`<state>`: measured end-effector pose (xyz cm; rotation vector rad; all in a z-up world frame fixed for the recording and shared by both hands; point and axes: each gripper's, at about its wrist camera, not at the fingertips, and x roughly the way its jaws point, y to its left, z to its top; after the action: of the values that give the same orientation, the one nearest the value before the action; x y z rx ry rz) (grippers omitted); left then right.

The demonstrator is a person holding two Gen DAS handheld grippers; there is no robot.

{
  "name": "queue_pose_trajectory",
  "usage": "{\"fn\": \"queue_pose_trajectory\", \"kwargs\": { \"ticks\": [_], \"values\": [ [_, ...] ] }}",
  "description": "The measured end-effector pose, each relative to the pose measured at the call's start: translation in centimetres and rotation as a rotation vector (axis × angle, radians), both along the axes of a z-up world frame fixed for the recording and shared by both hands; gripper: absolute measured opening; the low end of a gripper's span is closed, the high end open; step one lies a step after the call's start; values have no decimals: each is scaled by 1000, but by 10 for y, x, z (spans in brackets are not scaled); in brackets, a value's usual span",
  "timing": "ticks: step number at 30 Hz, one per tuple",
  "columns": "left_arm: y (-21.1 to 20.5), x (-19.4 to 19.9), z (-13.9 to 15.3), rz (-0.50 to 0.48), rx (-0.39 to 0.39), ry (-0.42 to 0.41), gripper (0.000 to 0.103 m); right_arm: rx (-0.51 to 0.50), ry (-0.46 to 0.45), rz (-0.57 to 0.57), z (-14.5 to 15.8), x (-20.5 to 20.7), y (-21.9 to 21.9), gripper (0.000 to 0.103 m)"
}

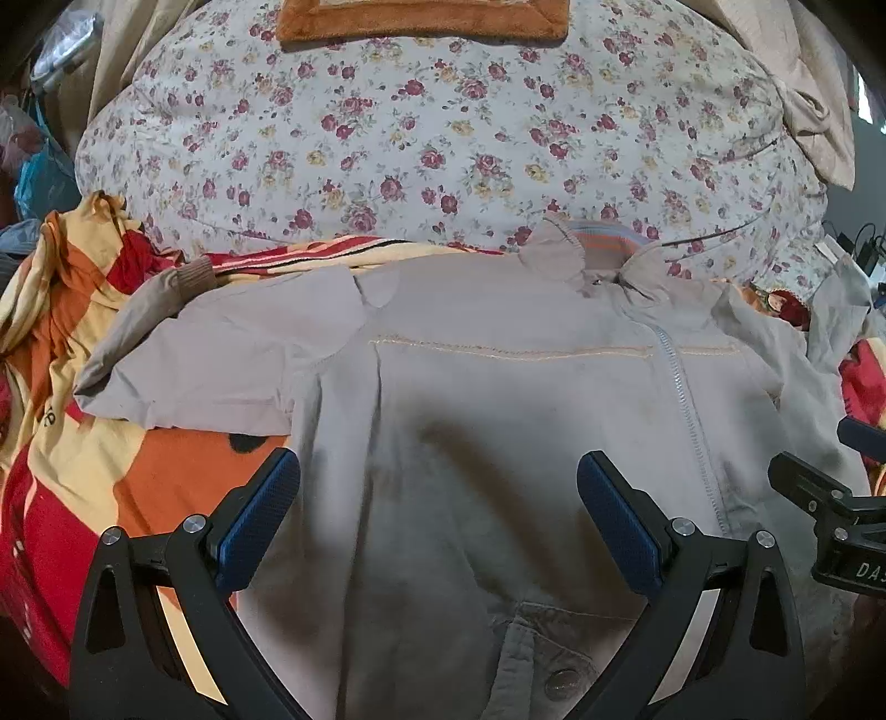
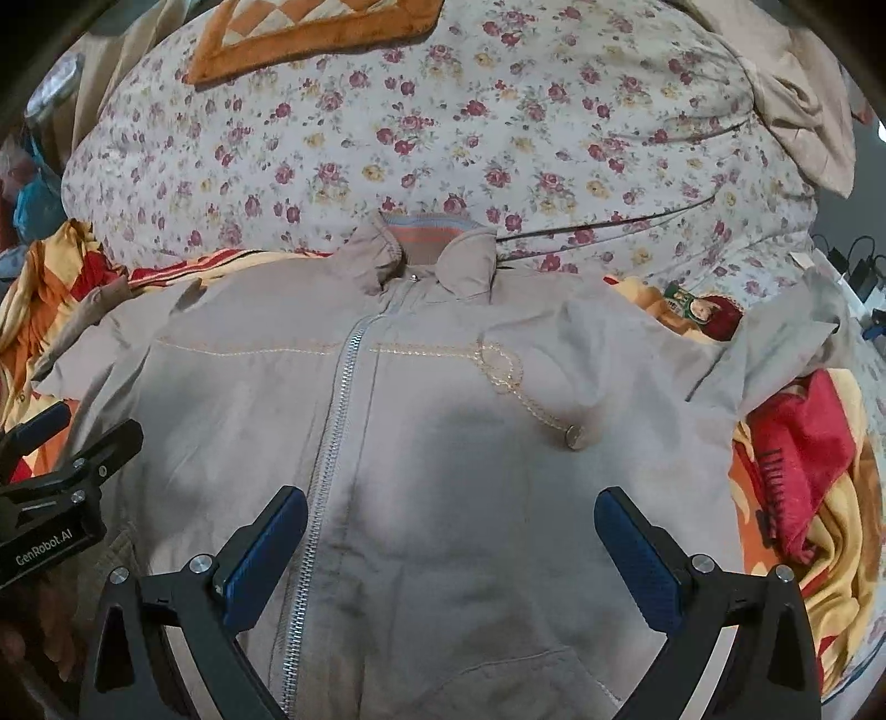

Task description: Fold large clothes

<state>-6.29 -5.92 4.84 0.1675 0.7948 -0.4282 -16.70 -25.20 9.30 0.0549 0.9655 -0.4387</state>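
A large grey-beige zip jacket (image 1: 498, 387) lies spread flat, front up, collar at the far side, on an orange, red and yellow blanket. It also fills the right wrist view (image 2: 443, 415), with its zipper (image 2: 332, 421) running down left of centre. Its left sleeve (image 1: 183, 354) lies folded in over the blanket; the right sleeve (image 2: 775, 343) spreads outward. My left gripper (image 1: 437, 476) is open and empty above the jacket's left half. My right gripper (image 2: 451, 515) is open and empty above the right chest. Each gripper shows at the other view's edge.
The blanket (image 1: 83, 471) lies bunched at the left and at the right (image 2: 803, 471). A floral quilt (image 1: 443, 138) rises behind the collar, with an orange mat (image 1: 421, 22) on top. Beige cloth (image 2: 803, 111) hangs at the far right. Cables and chargers (image 2: 853, 266) sit at the right edge.
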Motion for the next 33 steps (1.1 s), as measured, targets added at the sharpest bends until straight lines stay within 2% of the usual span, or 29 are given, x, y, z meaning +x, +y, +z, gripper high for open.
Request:
{"fn": "queue_pose_trajectory", "kwargs": {
  "ticks": [28, 33],
  "values": [
    [8, 7, 1, 32, -13, -2, 101, 22, 16, -11, -5, 8, 1, 103],
    [19, 16, 5, 60, -21, 15, 101, 64, 4, 12, -11, 19, 4, 103]
  ]
}}
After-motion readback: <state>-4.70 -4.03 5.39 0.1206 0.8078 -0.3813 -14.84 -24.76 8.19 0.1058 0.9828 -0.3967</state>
